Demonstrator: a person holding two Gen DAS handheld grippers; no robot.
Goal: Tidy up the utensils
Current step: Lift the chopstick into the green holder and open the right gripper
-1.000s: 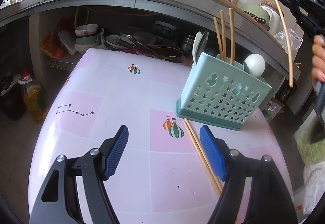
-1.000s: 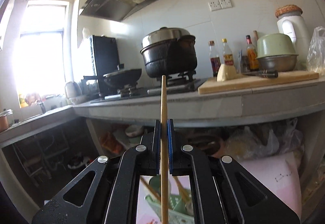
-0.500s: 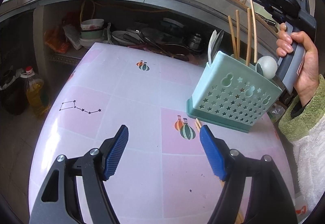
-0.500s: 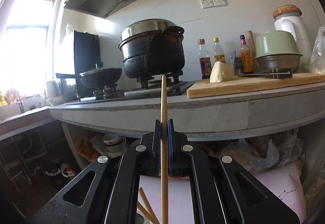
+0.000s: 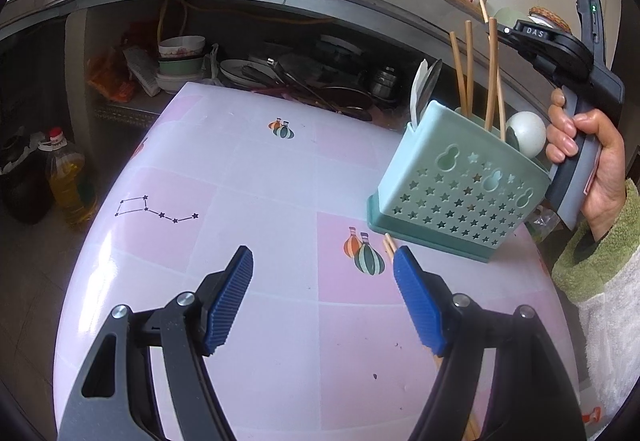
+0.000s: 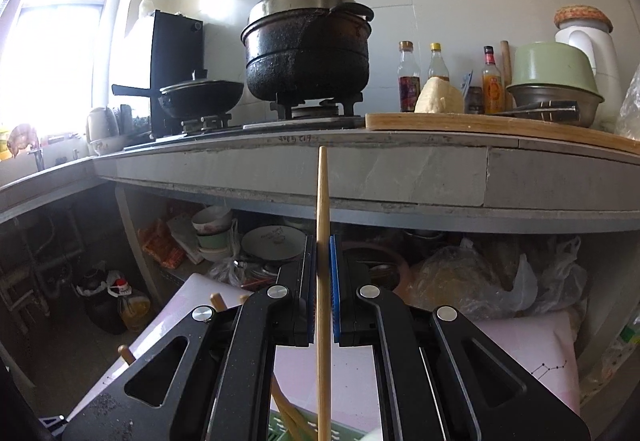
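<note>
A teal utensil holder (image 5: pixel 460 193) with star holes stands at the table's right side, with several chopsticks (image 5: pixel 466 73), spoons (image 5: pixel 424 81) and a white ladle (image 5: pixel 526 137) in it. My right gripper (image 6: pixel 323 253), gripped by a hand (image 5: pixel 588 157), is shut on one upright wooden chopstick (image 6: pixel 322 201). In the left wrist view this chopstick (image 5: pixel 499 101) has its lower end down inside the holder. My left gripper (image 5: pixel 324 301) hangs open and empty over the pink table. Two loose chopsticks (image 5: pixel 388 243) lie on the table, partly hidden under its right finger.
The pink patterned table (image 5: pixel 240 181) stands in front of a grey kitchen counter (image 6: pixel 360 177) with a black pot (image 6: pixel 308 53), bottles and a cutting board. Dishes fill the shelf beneath (image 5: pixel 280 69). An oil bottle (image 5: pixel 68 177) stands on the floor at the left.
The right gripper has come down and toward the holder, bringing the chopstick's lower end from the air beside the holder into it. The left gripper has stayed open in place.
</note>
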